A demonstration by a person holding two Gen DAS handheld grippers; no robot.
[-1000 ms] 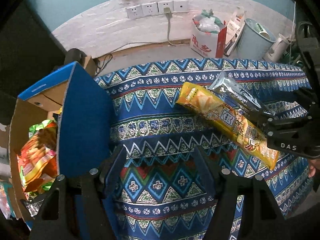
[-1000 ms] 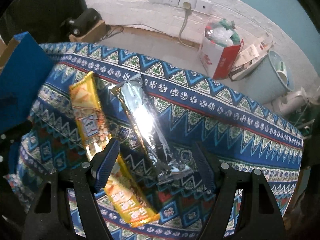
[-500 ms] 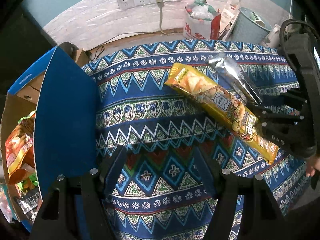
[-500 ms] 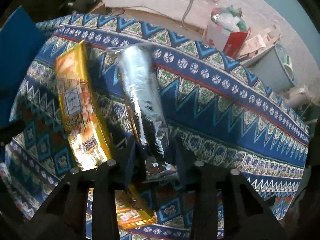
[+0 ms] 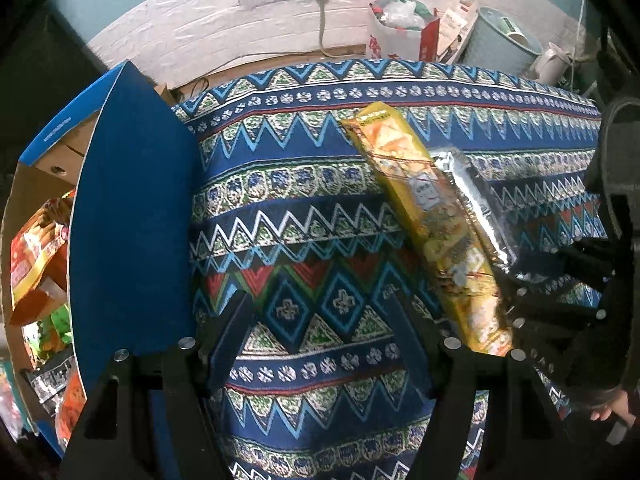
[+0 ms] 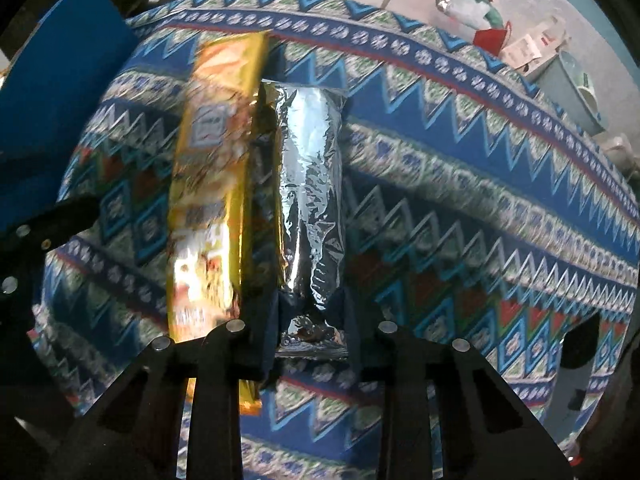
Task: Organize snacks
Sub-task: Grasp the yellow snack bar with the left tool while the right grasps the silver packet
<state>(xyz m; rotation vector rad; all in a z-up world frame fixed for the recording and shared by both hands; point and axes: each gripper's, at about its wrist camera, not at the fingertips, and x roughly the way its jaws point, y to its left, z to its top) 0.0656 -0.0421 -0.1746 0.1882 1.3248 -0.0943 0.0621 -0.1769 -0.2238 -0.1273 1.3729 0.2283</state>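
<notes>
Right gripper (image 6: 310,320) pinches near end of silver snack pack (image 6: 310,184), which runs away from it over patterned cloth (image 6: 460,184). Yellow pack (image 6: 212,184) just beside, probably touching. Left gripper (image 5: 320,344) spread, empty, over cloth.

I see a table covered with a patterned cloth (image 5: 304,216) in blue, with zigzag bands, diamonds and small flower motifs in white, green and red. The cloth reaches the far edge and drapes over it. On it I see a long yellow snack packet (image 5: 424,216) lying flat, running from the far middle toward the near right. Just beside it, on its right and touching along one edge, I see a silver foil packet (image 6: 312,184); its far end looks raised off the cloth, though I cannot tell for certain. At the left edge of the table I see a blue cardboard flap (image 5: 132,216) of an open box standing against the cloth.
</notes>
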